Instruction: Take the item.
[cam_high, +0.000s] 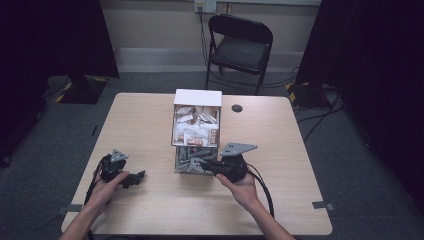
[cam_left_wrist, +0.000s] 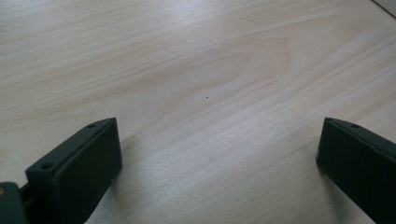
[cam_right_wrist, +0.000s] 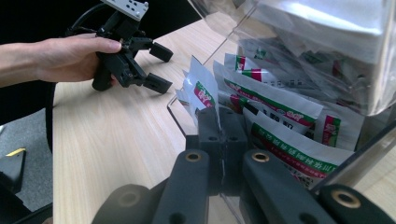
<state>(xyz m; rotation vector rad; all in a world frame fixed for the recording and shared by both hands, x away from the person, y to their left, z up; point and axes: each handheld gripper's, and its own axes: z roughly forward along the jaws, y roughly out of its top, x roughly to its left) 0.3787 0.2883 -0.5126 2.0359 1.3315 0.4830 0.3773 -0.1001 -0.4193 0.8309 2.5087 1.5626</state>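
Right gripper view: jaws clenched on a sachet (cam_right_wrist: 201, 91) at the clear box's (cam_right_wrist: 299, 51) open front, ready to draw out; left gripper (cam_high: 131, 179) resting wide apart, spare.

Your table (cam_high: 150, 125) is a light wood-grain top with rounded corners, standing on grey carpet. Dead centre sits a clear box (cam_high: 197, 131) — the upper part packed with white sachets, the lower front tray holding more of them. A small dark round spot (cam_high: 237, 108) lies just right of the box, near the far edge. The left gripper (cam_high: 136, 178) rests low over bare wood at your near left — nothing between its parted jaws.
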